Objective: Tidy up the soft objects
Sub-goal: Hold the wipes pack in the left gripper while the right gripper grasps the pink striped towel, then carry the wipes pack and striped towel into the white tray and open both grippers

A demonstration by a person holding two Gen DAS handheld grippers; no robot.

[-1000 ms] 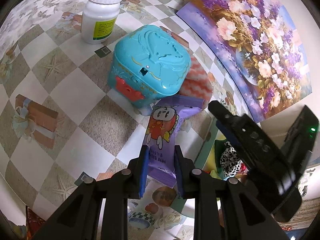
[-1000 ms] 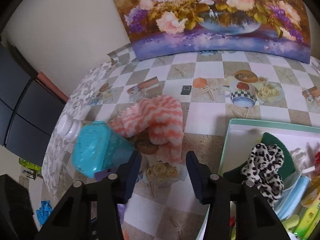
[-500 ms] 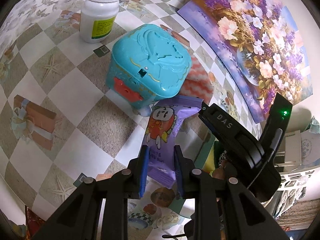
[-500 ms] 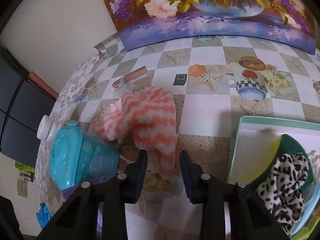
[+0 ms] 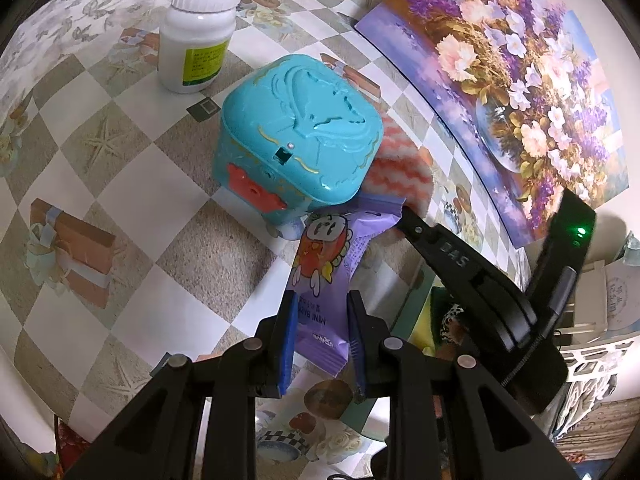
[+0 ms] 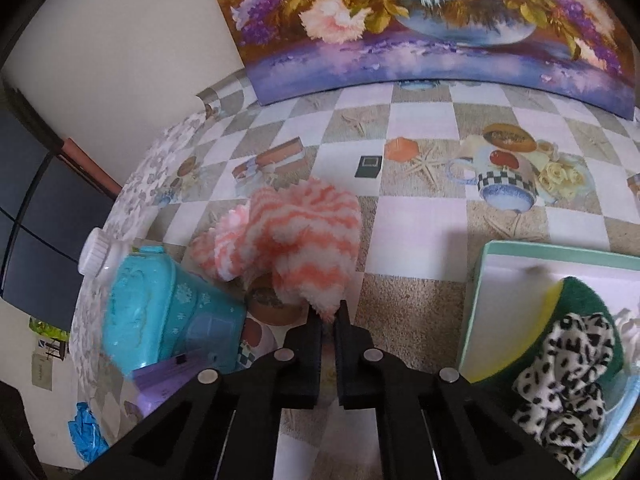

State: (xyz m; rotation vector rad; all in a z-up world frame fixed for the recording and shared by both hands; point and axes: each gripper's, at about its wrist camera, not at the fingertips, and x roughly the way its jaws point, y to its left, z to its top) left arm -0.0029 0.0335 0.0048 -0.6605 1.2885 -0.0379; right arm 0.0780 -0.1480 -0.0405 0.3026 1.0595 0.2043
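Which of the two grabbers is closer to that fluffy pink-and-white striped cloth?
The right gripper: its jaws have just closed on the near tip of the striped cloth. The left gripper is farther off, clamped on the purple snack packet, beside the teal box.

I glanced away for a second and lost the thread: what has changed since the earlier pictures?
The right gripper came down toward the pink-and-white striped cloth, and its jaws have just been closing; they now pinch the cloth's near end. The left gripper kept still, clamped on the purple snack packet. The teal box, white bottle and tray did not move.
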